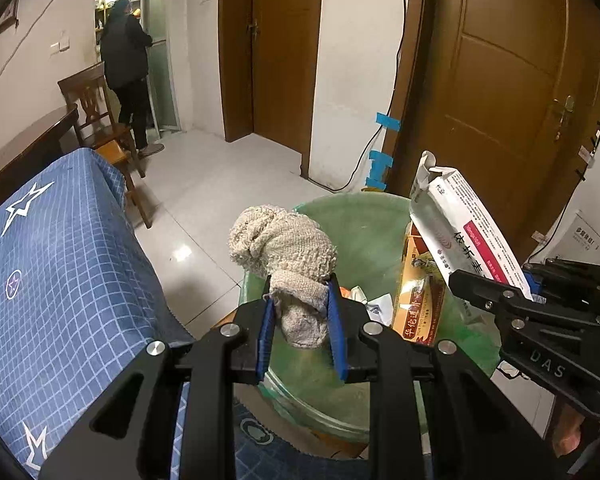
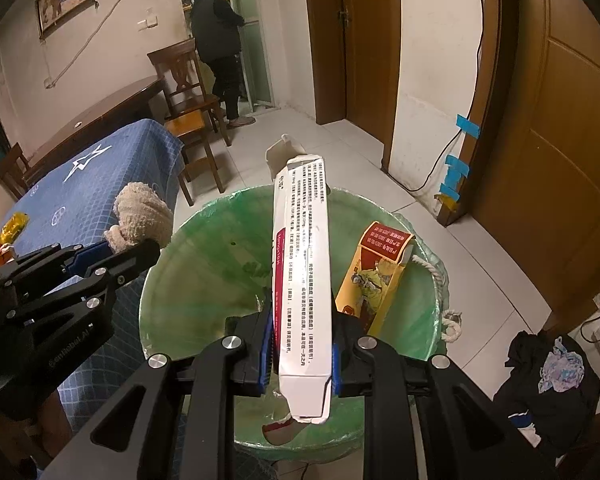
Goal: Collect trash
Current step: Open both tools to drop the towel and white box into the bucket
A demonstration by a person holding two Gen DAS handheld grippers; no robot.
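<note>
My left gripper point(image 1: 302, 300) is shut on a crumpled beige cloth point(image 1: 284, 248) and holds it above the near rim of a bin lined with a green bag point(image 1: 352, 216). My right gripper point(image 2: 302, 336) is shut on a long white carton with red print point(image 2: 302, 264), upright above the same bin point(image 2: 204, 256). In the left wrist view the right gripper point(image 1: 532, 296) and carton point(image 1: 464, 224) are at the right. In the right wrist view the left gripper point(image 2: 100, 258) and cloth point(image 2: 140, 216) are at the left. An orange box point(image 2: 380, 276) point(image 1: 414, 304) and some paper scraps point(image 1: 364, 300) lie inside the bin.
A table with a blue star-print cloth point(image 1: 56, 264) stands left of the bin, with small red and yellow items point(image 2: 8, 236) on it. Wooden chairs point(image 2: 188, 92), a person point(image 2: 220, 40) at a far doorway, brown doors point(image 1: 500, 80), a wall cable point(image 1: 380, 128) and dark clothes point(image 2: 548, 376) on the floor at right.
</note>
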